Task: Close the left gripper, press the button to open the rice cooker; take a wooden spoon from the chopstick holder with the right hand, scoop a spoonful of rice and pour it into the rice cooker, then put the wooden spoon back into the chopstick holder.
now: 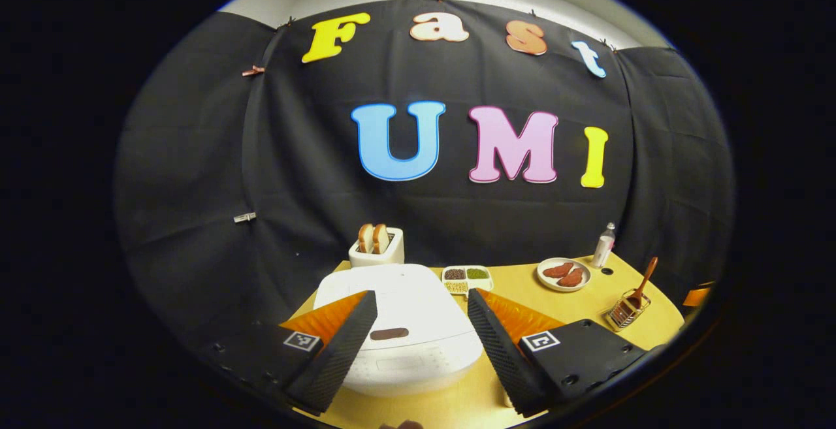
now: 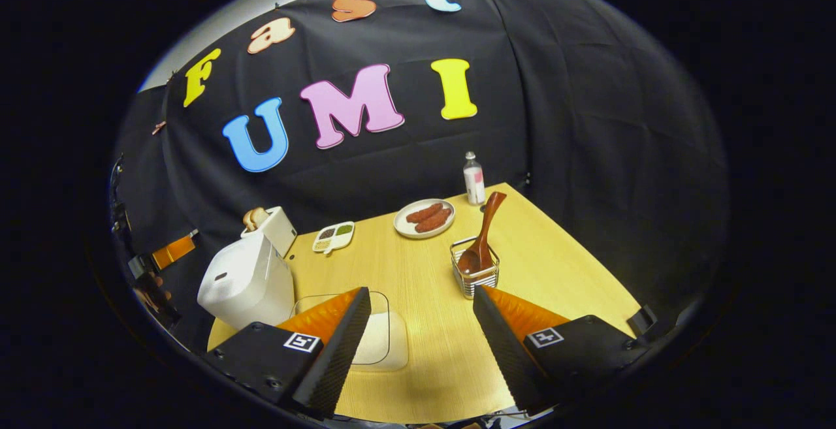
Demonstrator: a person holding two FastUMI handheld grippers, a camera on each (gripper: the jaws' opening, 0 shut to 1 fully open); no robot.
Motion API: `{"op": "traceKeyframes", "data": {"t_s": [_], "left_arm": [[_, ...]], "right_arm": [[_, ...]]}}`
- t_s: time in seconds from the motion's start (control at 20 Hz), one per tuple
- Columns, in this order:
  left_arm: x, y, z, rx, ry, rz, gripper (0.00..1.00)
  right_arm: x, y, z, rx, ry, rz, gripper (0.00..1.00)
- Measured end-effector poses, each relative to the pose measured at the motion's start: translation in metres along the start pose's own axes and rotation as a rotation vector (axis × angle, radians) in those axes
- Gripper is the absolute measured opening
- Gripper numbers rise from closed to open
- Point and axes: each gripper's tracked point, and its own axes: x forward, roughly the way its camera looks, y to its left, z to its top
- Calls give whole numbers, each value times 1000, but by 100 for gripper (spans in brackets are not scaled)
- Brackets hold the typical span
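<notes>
The white rice cooker (image 1: 405, 324) sits closed right in front of my left gripper (image 1: 421, 344), its dark oval button (image 1: 389, 333) between the spread fingers; the gripper is open and above it. In the right gripper view the cooker (image 2: 245, 282) stands at the left. A wooden spoon (image 2: 482, 236) leans in the wire chopstick holder (image 2: 475, 272), just beyond my open right gripper (image 2: 421, 344). A clear dish of rice (image 2: 375, 337) lies by the right gripper's left finger. The spoon (image 1: 643, 282) and holder (image 1: 627, 311) also stand at the right in the left gripper view.
A toaster with bread (image 1: 377, 248) stands behind the cooker. A divided dish of grains (image 1: 466, 278), a plate with sausages (image 1: 564, 274) and a small bottle (image 1: 603, 245) line the back of the yellow table (image 2: 431, 364). A person's hand and the left gripper (image 2: 153, 279) are at the left.
</notes>
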Motion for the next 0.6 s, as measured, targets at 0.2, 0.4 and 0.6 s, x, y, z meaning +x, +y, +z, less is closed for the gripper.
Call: {"op": "traceKeyframes", "data": {"t_s": [0.2,0.4,0.6], "left_arm": [[-69,-22,22,-36,-72,23,96],[-126,-56,24,-69,-114,-7,96],[-152,-83,20,-71,-137,-50,96]], "right_arm": [[-25,-9,21,-104,-83,49,98],[-62,-31,42,-203,-172,73,99],[-88,-51,67,-210,-255,69,99]]}}
